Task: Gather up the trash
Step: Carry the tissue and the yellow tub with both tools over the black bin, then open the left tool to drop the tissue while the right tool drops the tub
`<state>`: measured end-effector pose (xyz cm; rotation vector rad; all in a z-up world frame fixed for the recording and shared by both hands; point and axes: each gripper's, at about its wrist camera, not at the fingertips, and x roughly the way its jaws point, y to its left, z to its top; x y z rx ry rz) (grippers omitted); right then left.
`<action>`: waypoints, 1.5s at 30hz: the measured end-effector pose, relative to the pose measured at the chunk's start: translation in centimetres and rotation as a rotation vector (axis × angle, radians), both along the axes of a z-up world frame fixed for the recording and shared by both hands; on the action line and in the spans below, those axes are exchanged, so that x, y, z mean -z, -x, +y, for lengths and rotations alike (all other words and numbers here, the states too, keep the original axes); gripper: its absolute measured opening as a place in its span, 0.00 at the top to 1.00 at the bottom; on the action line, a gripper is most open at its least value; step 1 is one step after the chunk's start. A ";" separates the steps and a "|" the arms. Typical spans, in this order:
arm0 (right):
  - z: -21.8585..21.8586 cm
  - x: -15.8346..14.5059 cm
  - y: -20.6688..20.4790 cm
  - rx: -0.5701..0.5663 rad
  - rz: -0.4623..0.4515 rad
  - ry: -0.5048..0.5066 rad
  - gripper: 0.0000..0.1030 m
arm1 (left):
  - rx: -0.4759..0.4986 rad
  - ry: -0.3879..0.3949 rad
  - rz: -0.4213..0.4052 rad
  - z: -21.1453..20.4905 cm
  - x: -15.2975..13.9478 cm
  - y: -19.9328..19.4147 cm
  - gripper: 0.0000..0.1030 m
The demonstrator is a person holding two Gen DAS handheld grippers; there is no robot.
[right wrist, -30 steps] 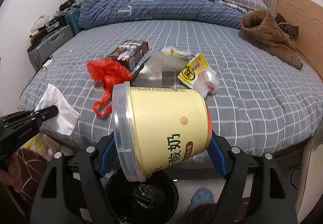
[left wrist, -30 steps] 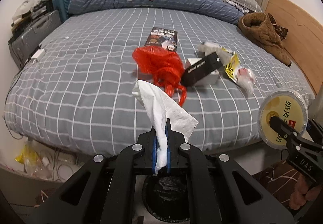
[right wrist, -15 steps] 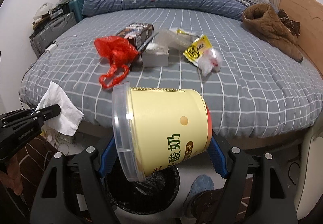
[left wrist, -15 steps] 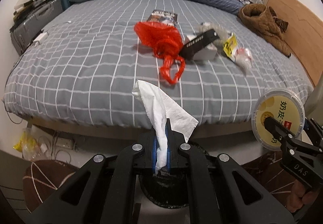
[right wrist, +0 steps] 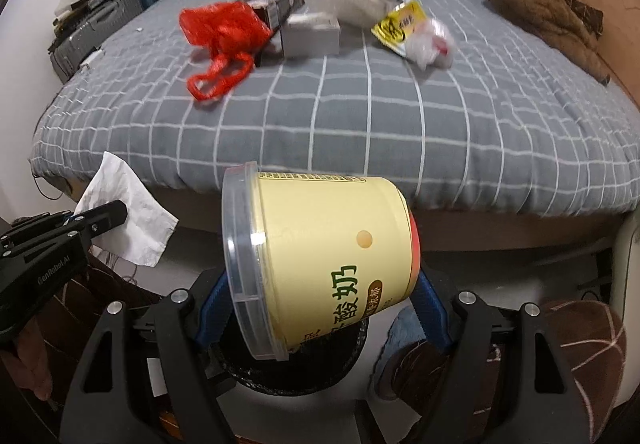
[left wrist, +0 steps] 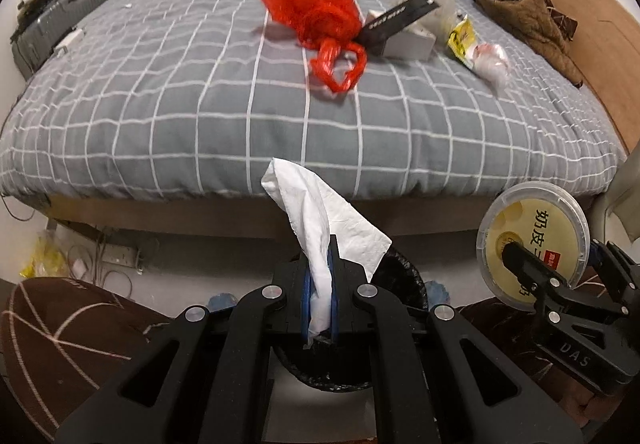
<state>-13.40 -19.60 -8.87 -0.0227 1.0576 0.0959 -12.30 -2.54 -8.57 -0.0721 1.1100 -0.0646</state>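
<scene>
Above black bin (left wrist: 396,276): left tool (left wrist: 320,296) angled down, pinching tissue (left wrist: 320,216); right tool (right wrist: 320,308) angled down, clamping yogurt tub (right wrist: 320,256).

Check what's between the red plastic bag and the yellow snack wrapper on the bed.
A grey box with a black carton leaning on it lies between the red bag and the yellow wrapper; both wrist views show it.

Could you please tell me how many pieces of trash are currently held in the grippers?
2: a white tissue pinched in the left gripper, and a yellow yogurt tub clamped sideways in the right gripper.
</scene>
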 end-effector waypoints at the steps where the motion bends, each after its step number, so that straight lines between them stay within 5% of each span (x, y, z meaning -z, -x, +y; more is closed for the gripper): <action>1: -0.1 0.4 -0.1 0.002 0.009 -0.003 0.29 | 0.003 0.002 0.007 0.0 0.4 -0.1 0.94; 32: -3.9 11.2 -3.5 0.086 0.256 0.028 0.29 | 0.100 0.006 0.248 -4.2 13.4 -4.6 0.94; 45: -5.6 11.9 -3.6 0.126 0.280 0.017 0.29 | 0.167 -0.003 0.308 -7.1 17.0 -5.2 0.94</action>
